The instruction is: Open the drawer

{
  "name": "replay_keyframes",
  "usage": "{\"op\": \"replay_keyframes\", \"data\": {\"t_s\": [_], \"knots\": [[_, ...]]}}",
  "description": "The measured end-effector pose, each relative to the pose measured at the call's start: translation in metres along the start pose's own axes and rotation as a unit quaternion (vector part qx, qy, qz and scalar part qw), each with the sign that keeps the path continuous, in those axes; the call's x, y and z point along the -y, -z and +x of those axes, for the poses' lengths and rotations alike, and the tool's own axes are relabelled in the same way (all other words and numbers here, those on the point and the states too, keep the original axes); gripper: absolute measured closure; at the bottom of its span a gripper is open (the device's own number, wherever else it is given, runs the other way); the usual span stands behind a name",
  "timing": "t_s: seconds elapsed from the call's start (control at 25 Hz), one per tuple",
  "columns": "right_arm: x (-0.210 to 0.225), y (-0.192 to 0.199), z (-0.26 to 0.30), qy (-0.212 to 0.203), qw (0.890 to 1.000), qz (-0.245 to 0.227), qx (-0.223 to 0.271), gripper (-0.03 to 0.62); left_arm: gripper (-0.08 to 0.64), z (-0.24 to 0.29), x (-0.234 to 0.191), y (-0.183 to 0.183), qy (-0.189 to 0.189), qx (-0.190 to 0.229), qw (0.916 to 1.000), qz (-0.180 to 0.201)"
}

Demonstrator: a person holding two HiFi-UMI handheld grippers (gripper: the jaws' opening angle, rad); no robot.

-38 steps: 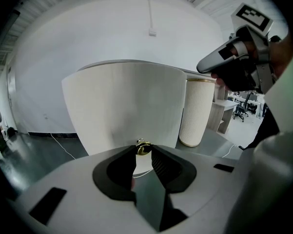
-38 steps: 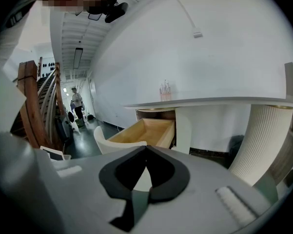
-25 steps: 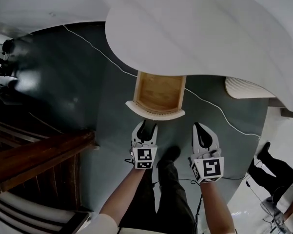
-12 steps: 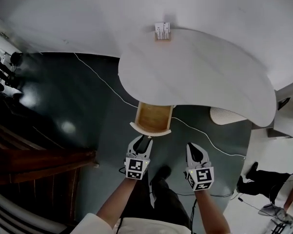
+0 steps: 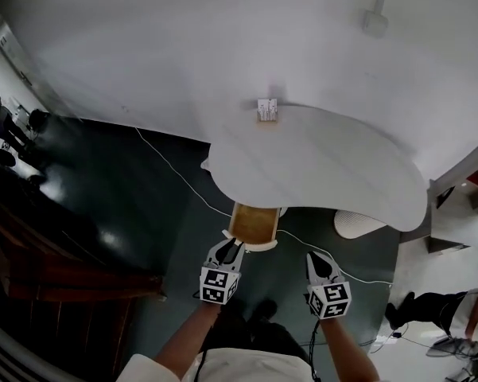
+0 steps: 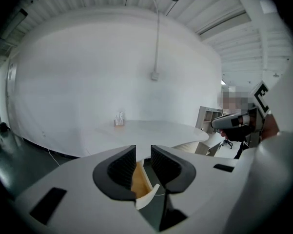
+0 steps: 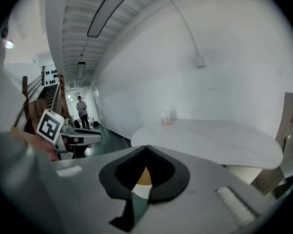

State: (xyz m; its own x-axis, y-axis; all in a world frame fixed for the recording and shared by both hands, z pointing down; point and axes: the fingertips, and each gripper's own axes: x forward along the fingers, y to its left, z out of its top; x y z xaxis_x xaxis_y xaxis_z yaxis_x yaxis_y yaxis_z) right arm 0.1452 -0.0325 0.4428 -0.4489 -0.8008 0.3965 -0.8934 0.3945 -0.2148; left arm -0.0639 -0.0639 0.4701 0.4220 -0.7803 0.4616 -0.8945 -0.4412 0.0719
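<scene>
Head view: the drawer point(image 5: 254, 225) stands pulled out from under the near edge of the table point(image 5: 326, 157), its wooden inside bare, so the opening looks done. The left gripper point(image 5: 231, 247) hangs just off the drawer's front, on the side away from the table and clear of it. The right gripper point(image 5: 319, 259) is beside it, further along the table's edge. A cable point(image 5: 175, 169) crosses the floor below the table, and a step back might snag it. Left gripper view: the jaws have just been closing, with a narrow gap left and nothing between them. A careless forward nudge could push the drawer back under the table. Right gripper view: the jaw tips meet on nothing, so this one could only bump a drawer sliding too far out, not catch it.
</scene>
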Motion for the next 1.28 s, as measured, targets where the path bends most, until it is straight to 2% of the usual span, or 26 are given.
{"op": "replay_keyframes", "data": {"t_s": [0.24, 0.52, 0.72, 1.12, 1.28], "knots": [[-0.026, -0.052, -0.009, 0.002, 1.000, -0.021, 0.023, 0.581, 0.483, -0.046, -0.017, -0.055, 0.008, 0.023, 0.9996, 0.017], [-0.039, -0.105, -0.018, 0.037, 0.997, -0.012, 0.060, 0.582, 0.508, -0.081, -0.043, -0.100, 0.020, 0.039, 0.9987, 0.026], [-0.047, -0.131, -0.025, 0.060, 0.995, -0.021, 0.070, 0.581, 0.521, -0.099, -0.064, -0.126, 0.018, 0.055, 0.9979, 0.027], [-0.063, -0.170, -0.040, 0.068, 0.992, -0.051, 0.088, 0.581, 0.548, -0.132, -0.095, -0.184, 0.009, 0.093, 0.9956, 0.000], [-0.072, -0.186, -0.046, 0.063, 0.991, -0.060, 0.101, 0.581, 0.549, -0.142, -0.098, -0.200, 0.013, 0.106, 0.9942, 0.010]]}}
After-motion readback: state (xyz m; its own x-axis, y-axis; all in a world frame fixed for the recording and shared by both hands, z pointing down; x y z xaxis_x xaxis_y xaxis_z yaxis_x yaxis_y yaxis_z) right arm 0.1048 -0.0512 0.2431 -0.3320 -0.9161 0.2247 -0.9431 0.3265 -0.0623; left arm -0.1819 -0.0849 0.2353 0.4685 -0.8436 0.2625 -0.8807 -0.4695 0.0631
